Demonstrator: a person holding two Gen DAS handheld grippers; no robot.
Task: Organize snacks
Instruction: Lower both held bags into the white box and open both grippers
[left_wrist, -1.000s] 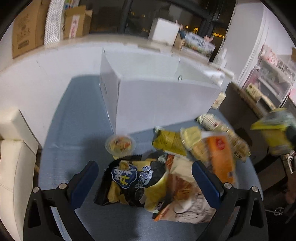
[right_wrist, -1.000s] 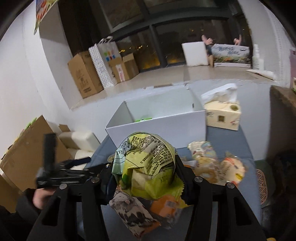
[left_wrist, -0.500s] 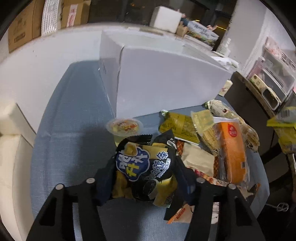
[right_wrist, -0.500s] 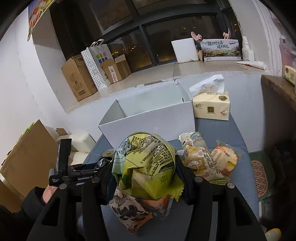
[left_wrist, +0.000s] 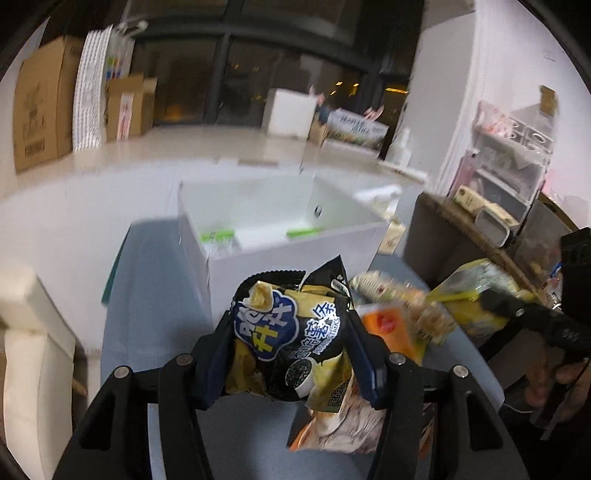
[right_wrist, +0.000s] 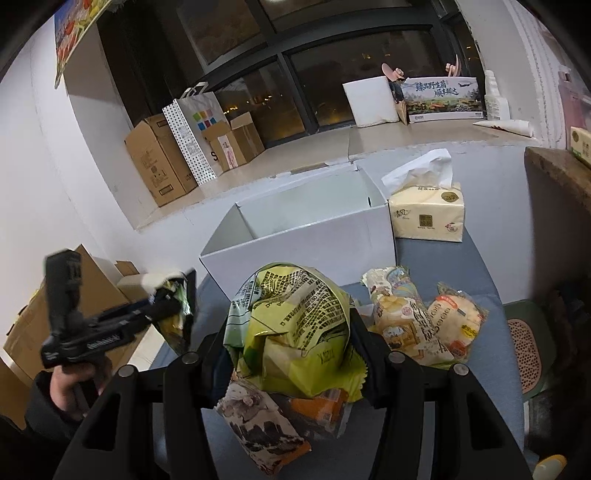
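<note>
My left gripper (left_wrist: 291, 350) is shut on a black and yellow chip bag (left_wrist: 291, 332) and holds it above the blue table, in front of the open white box (left_wrist: 280, 240). My right gripper (right_wrist: 295, 343) is shut on a crumpled yellow-green snack bag (right_wrist: 295, 325), also raised in front of the white box (right_wrist: 306, 236). The left gripper with its bag also shows at the left of the right wrist view (right_wrist: 173, 306). The right gripper's bag shows at the right of the left wrist view (left_wrist: 476, 295).
Loose snacks lie on the blue table (right_wrist: 436, 254): a cream bag (right_wrist: 402, 317), a bun pack (right_wrist: 458, 325), an orange pack (left_wrist: 391, 328) and a brown printed bag (right_wrist: 258, 421). A tissue box (right_wrist: 428, 214) stands right of the white box. Green items (left_wrist: 218, 234) lie inside the box.
My left gripper closed on the black and yellow chip bag and lifted it off the table toward the white box. My right gripper kept its hold on the yellow-green bag.
</note>
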